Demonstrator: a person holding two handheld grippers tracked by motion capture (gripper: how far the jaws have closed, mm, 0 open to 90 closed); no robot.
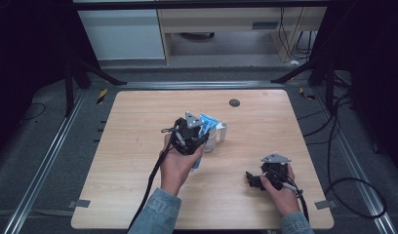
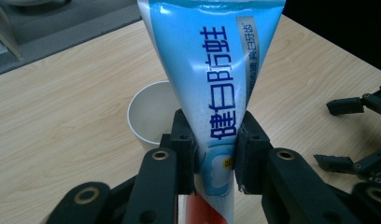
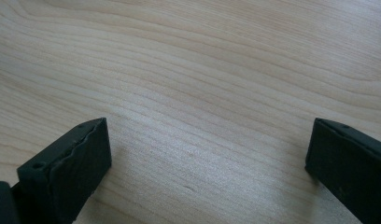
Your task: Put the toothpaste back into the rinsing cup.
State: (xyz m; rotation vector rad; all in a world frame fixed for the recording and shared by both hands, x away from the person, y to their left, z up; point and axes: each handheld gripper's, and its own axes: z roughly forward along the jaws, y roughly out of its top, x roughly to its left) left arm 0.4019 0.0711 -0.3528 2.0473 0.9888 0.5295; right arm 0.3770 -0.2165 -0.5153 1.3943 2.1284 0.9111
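In the left gripper view the toothpaste tube [image 2: 212,84] is cut off at the top and bottom edges, and it hides the right part of the white cup [image 2: 149,116] behind it.

Left gripper [image 1: 199,132]: jaws clamped, raised mid-table.
Right gripper [image 1: 254,179]: jaws spread wide, low by the near edge.

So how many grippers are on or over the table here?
2: the left gripper mid-table, clamped on the blue toothpaste tube beside the white cup; the right gripper open, low near the table's front right.
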